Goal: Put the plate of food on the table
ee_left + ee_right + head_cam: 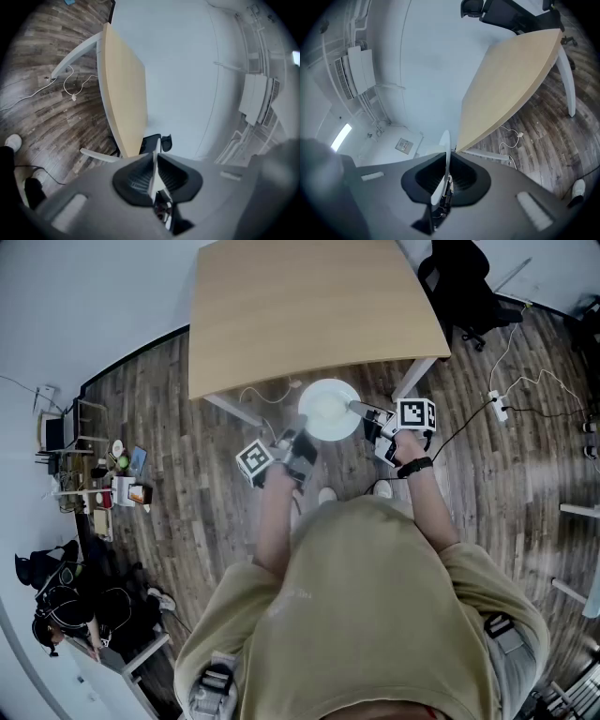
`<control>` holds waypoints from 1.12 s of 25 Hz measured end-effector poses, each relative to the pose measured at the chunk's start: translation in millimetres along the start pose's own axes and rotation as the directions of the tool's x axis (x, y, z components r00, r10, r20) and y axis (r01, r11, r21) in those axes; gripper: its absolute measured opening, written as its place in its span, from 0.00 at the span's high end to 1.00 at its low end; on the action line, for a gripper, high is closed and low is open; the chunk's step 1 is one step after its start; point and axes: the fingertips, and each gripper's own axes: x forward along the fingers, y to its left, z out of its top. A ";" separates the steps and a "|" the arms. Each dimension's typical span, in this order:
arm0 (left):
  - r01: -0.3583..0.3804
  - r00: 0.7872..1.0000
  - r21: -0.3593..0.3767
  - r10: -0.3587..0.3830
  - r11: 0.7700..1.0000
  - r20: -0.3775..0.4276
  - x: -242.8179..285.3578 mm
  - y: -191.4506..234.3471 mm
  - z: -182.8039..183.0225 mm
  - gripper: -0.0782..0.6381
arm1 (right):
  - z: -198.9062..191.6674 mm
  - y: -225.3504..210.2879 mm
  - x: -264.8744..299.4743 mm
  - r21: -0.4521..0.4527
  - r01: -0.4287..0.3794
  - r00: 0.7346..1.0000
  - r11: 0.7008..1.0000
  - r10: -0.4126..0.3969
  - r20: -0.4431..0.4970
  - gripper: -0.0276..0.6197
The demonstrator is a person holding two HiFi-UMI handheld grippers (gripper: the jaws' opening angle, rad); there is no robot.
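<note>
Two grippers pinched one white plate [329, 411] by opposite rims. The left gripper [300, 437] had its jaws closed on the plate's near-left rim, and in the left gripper view the thin white edge ran up between the pads. The right gripper [357, 409] was clamped the same way on the right rim. The plate hung between them, roughly level, above the wooden floor [187, 446] and just in front of the bench [300, 315]. In the head view its far rim met the line of the bench's near edge; whether it overlapped that edge could not be told. The plate's surface looked plain white, and any food on it could not be made out.

Beyond that edge the bench's light wooden top showed as one unbroken surface, with a white leg [230, 410] below its near-left corner. A black office chair [464, 287] stood past the bench's right corner. A white power strip [498, 406] with cables lay on the floor to the right of the right gripper. A cluttered low shelf [94, 474] stood well apart to the left.
</note>
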 end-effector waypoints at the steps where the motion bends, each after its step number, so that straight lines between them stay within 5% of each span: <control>1: -0.002 1.000 -0.004 0.002 1.000 -0.002 -5.0 2.7 3.7 0.86 | -4.0 3.4 5.6 -0.017 -0.016 1.000 1.000 0.016 0.004 0.91; 4: -0.006 1.000 -0.014 0.006 1.000 -0.004 -16.2 8.2 16.0 0.86 | -12.5 15.8 23.2 -0.070 -0.076 0.997 0.995 0.077 0.013 0.91; 10: -0.018 1.000 -0.005 0.018 1.000 -0.013 -44.0 30.2 33.1 0.86 | -51.0 7.9 33.1 -0.082 0.050 0.996 0.995 -0.043 0.080 0.88; 16: -0.030 0.999 -0.054 0.031 0.998 0.020 -48.7 45.5 38.8 0.86 | -58.8 -2.0 43.5 -0.216 0.112 0.993 0.970 -0.102 0.053 0.85; 23: -0.059 0.993 -0.044 0.063 0.997 0.099 7.3 48.1 53.3 0.86 | 1.3 -21.5 54.2 -0.292 0.070 0.997 0.954 -0.070 0.012 0.84; 28: -0.060 0.991 -0.011 0.061 0.998 0.123 89.0 28.8 58.5 0.86 | 87.5 -37.7 45.9 -0.298 0.042 0.999 0.954 -0.042 0.008 0.84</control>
